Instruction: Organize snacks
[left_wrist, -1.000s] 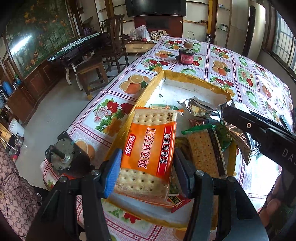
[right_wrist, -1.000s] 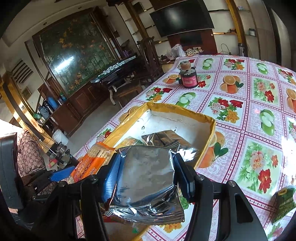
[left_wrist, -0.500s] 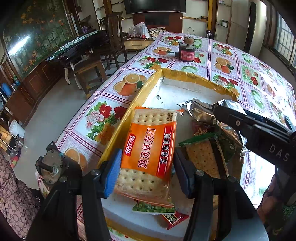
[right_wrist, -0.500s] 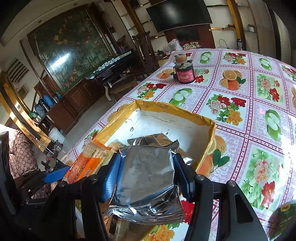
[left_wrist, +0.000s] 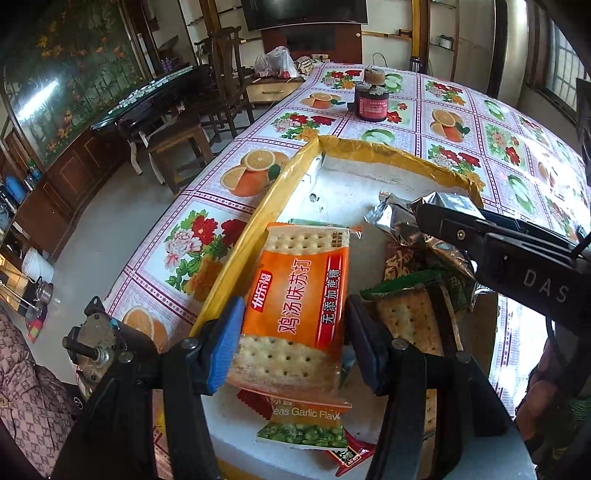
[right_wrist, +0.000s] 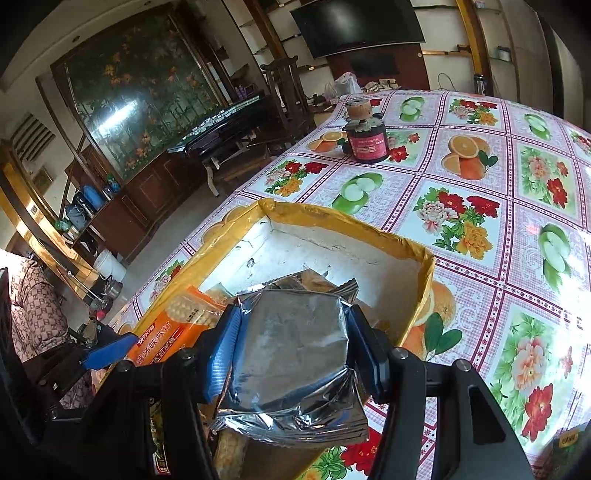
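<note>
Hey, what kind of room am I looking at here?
Most likely a home living or dining room: a wall-mounted television, a table under a fruit-and-flower tablecloth, carved wooden chairs, and what looks like a mahjong table beside a large floral wall panel.

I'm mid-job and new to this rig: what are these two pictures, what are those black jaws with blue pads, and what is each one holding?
No robot arm here: a person holds a two-finger gripper in each hand, each with a fisheye camera looking along its fingers.

The left wrist view shows the left gripper, jaws shut on an orange soda cracker packet. The black bar entering at its right is the right gripper.

The right wrist view shows the right gripper, jaws shut on a silver foil snack pouch.

Both hang over a white foam box with a yellow taped rim on a flower-and-fruit patterned tablecloth. In the box lie more snacks, including a green garlic peas packet. A dark jar with a red label stands further back.
</note>
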